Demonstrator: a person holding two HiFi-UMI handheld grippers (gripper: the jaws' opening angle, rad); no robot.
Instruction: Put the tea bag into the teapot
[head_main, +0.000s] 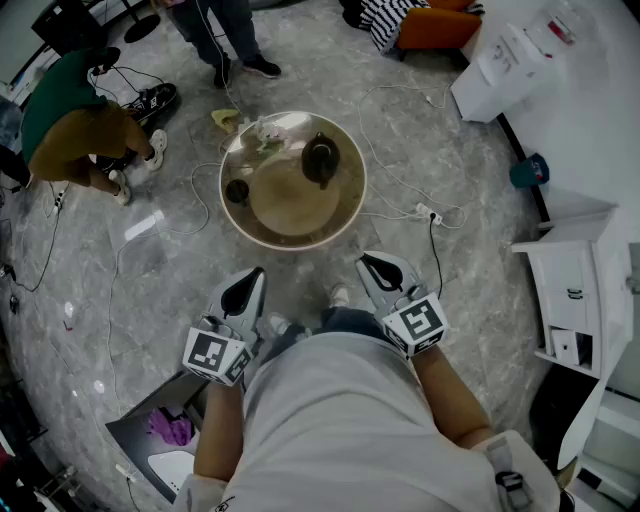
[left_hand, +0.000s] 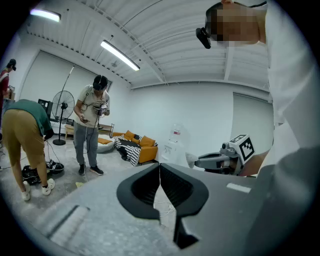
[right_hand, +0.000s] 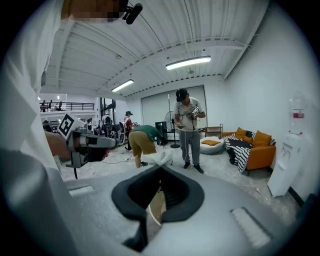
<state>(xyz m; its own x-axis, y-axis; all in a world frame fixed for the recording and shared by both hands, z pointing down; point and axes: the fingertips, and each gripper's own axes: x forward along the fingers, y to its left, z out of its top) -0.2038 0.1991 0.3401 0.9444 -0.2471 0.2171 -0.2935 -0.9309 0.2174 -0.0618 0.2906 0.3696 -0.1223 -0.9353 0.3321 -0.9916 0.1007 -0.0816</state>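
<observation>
In the head view a dark teapot (head_main: 320, 160) stands on a round wooden table (head_main: 290, 215) ahead of me. Pale tea bag packets (head_main: 268, 134) lie at the table's far left rim, and a small dark cup (head_main: 237, 190) stands on its left side. My left gripper (head_main: 243, 293) and right gripper (head_main: 383, 272) are held close to my body, well short of the table, both shut with nothing in them. The left gripper view shows its fingertips (left_hand: 160, 168) touching, and the right gripper view shows the same (right_hand: 160, 171). Neither gripper view shows the teapot.
White cables and a power strip (head_main: 429, 214) trail over the grey floor around the table. One person bends over at the left (head_main: 75, 130) and another stands beyond the table (head_main: 225, 35). A white shelf unit (head_main: 575, 300) is at the right, an orange sofa (left_hand: 141, 146) farther off.
</observation>
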